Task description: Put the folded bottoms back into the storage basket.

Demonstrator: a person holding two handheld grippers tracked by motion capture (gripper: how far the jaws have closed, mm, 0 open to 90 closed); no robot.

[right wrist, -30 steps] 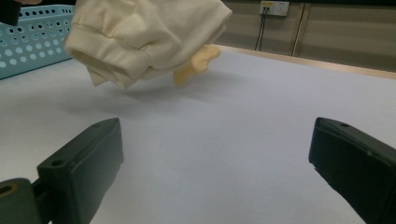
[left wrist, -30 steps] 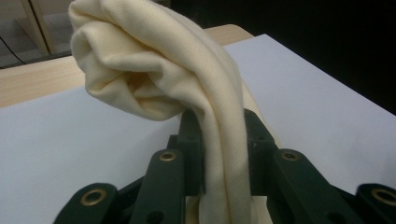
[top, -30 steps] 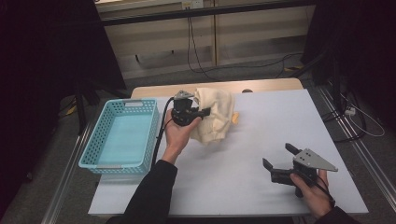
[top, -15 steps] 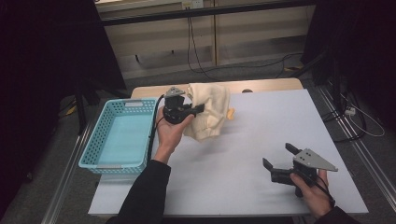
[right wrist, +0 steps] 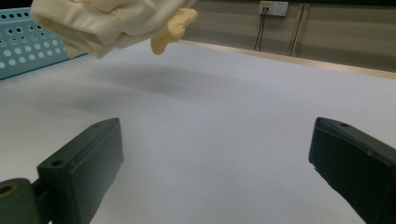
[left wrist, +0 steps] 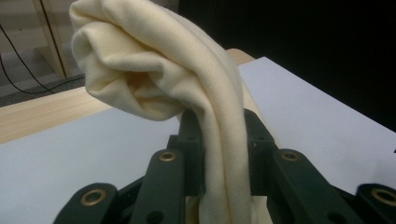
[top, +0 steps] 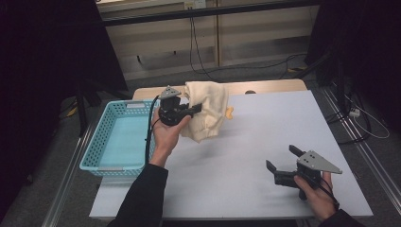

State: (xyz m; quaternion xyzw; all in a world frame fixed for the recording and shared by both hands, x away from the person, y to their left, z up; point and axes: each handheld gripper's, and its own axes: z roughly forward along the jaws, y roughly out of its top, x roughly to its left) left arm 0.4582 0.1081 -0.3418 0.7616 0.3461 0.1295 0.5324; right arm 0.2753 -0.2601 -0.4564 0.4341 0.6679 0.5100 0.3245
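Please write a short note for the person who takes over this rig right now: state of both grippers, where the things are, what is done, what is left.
Left gripper: shut on the cream-coloured soft cloth garment, which hangs bunched from it, lifted off the white table.
Right gripper: open, holding nothing, low over the table's near right part.
Light blue perforated plastic basket: at the table's left edge, nothing in it, just left of the lifted garment.
Done: garment grasped and raised.
Left, as it seems: carry the garment over the basket and release it; the fingers look to pinch one fold only, so move gently.
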